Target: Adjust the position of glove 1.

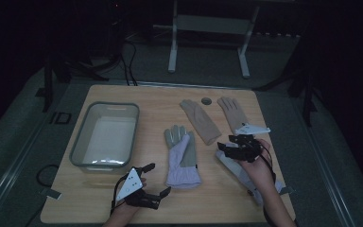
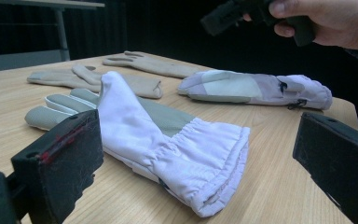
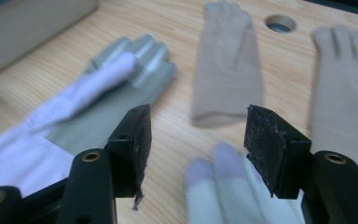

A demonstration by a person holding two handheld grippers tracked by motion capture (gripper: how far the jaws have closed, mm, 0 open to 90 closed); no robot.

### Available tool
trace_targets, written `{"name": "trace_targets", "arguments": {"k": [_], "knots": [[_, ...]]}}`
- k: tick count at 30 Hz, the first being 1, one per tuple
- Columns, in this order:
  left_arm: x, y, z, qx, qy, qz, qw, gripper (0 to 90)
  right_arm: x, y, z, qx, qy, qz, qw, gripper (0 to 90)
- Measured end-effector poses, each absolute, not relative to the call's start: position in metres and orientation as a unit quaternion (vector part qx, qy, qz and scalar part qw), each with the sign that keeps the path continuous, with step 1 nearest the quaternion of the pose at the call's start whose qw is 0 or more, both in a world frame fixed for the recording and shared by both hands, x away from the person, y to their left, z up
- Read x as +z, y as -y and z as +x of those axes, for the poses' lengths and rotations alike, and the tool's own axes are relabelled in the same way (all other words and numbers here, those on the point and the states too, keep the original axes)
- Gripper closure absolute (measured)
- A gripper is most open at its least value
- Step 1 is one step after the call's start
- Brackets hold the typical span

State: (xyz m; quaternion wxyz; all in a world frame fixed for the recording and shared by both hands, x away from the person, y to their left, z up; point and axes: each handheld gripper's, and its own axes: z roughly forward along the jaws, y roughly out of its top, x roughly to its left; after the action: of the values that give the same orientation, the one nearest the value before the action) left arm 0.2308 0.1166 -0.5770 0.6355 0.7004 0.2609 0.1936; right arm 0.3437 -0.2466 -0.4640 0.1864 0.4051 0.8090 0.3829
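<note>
Jaws first: my left gripper (image 1: 157,178) sits at the near edge of the table (image 1: 217,208) with its jaws spread wide and nothing between them, aimed toward the cuff of the lavender glove (image 1: 182,158) just beyond. In the left gripper view that lavender glove (image 2: 158,135) lies flat on the wood, gathered cuff nearest me, grey palm patch and fingers pointing away.

My right gripper (image 1: 227,147) hovers over the right half of the table, jaws parted and holding nothing. Directly under it lies the second lavender glove (image 1: 238,171), partly covered by my hand (image 1: 257,165); in the right gripper view its pale fingertips (image 3: 214,163) show between the jaws, though that frame is blurred and I can't tell whether the pads touch the fabric.

Left of the first glove stands a clear plastic bin (image 1: 105,135) with a grey rim. Farther back, two tan gloves lie side by side, the left tan glove (image 1: 200,120) and the right tan glove (image 1: 233,113), with a round hole (image 1: 206,100) in the tabletop between their fingertips.
</note>
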Motion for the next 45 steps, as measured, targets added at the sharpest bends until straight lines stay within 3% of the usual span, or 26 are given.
{"name": "trace_targets", "arguments": {"k": [16, 21, 32, 35, 41, 45], "knots": [[-0.577, -0.117, 0.231, 0.193, -0.262, 0.7, 0.636, 2.1, -0.478, 0.318, 0.327, 0.335, -0.852, 0.377, 0.143, 40.2], [-0.577, -0.117, 0.231, 0.193, -0.263, 0.7, 0.635, 2.0, -0.484, 0.325, 0.315, 0.321, -0.867, 0.354, 0.139, 33.6], [-0.577, -0.117, 0.231, 0.193, -0.263, 0.699, 0.637, 2.1, -0.527, 0.329, 0.322, 0.265, -0.887, 0.355, 0.127, 37.2], [-0.577, -0.117, 0.231, 0.194, -0.263, 0.698, 0.637, 2.0, -0.532, 0.327, 0.321, 0.271, -0.881, 0.366, 0.127, 42.6], [-0.577, -0.117, 0.23, 0.196, -0.262, 0.699, 0.636, 2.1, -0.53, 0.325, 0.31, 0.275, -0.872, 0.378, 0.144, 66.2], [-0.577, -0.117, 0.231, 0.195, -0.262, 0.699, 0.636, 2.0, -0.527, 0.324, 0.304, 0.287, -0.858, 0.398, 0.154, 77.3]]}}
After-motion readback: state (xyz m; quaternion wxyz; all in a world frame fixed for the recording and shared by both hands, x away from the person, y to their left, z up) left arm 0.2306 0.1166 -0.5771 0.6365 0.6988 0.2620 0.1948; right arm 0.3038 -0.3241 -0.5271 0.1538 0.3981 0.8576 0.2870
